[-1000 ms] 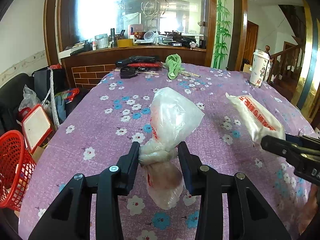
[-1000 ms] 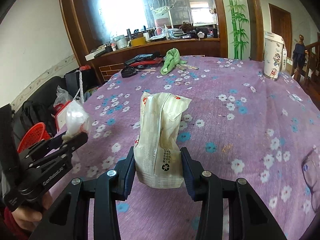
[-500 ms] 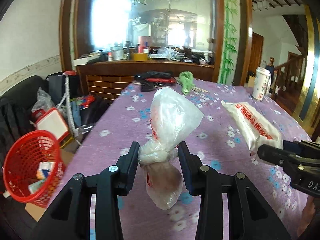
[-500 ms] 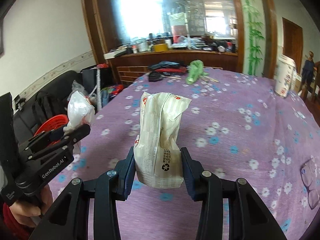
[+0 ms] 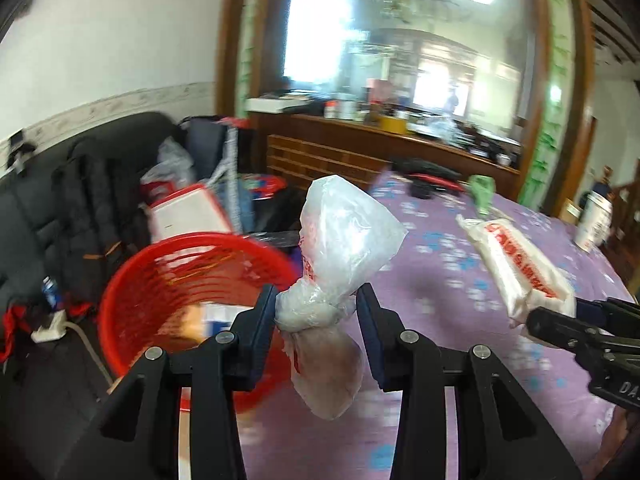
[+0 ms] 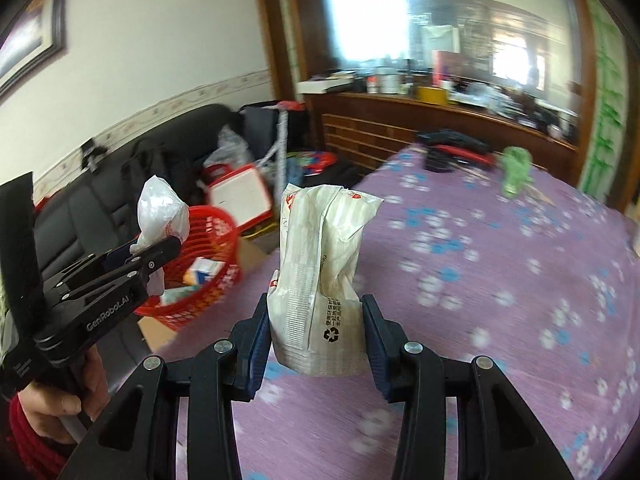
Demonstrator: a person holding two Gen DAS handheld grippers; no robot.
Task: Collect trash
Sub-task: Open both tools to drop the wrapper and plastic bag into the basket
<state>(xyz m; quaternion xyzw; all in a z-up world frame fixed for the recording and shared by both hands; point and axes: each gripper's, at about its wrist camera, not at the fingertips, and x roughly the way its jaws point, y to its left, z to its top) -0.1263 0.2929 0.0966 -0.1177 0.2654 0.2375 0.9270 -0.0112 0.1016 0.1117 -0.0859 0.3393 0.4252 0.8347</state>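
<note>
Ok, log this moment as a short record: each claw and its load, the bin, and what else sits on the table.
left claw: shut on the knotted plastic bag, held in the air close to the basket
right claw: shut on the white wrapper, held above the tablecloth
red basket: on the floor beside the table, already holding some packaging
purple floral tablecloth: covers the table
far end of table: green cloth, dark items too blurred to name
paper cup: upright near the table's far right edge
trash status: both pieces not yet dropped
</note>
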